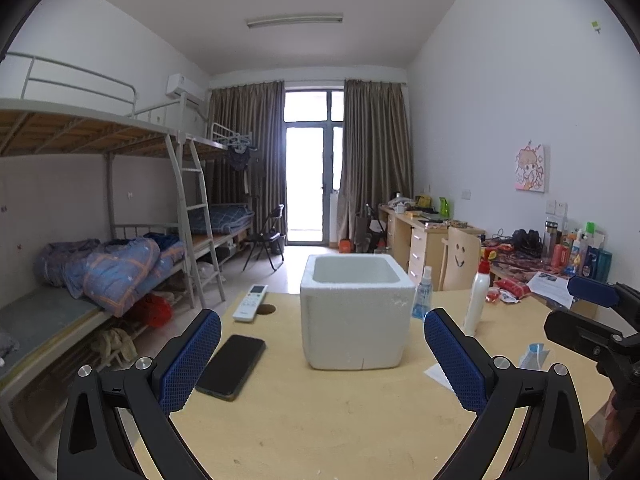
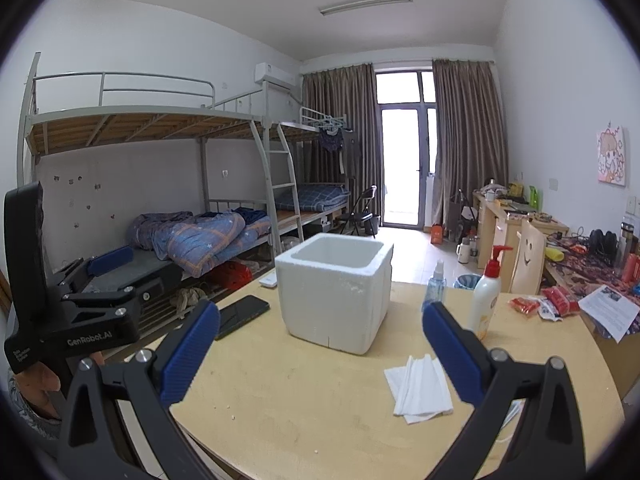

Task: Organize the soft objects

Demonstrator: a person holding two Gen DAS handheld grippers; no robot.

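A white foam box stands open-topped on the wooden table. White folded tissues lie on the table to the right of the box; the left wrist view shows only their corner. A blue-and-white mask lies at the right. My left gripper hovers open in front of the box, nothing between its blue pads. My right gripper is also open and empty, with the tissues just under its right finger.
A black phone and a white remote lie left of the box. A spray bottle and a pump bottle stand to its right. Snack packets and papers sit further right. Bunk beds line the left wall.
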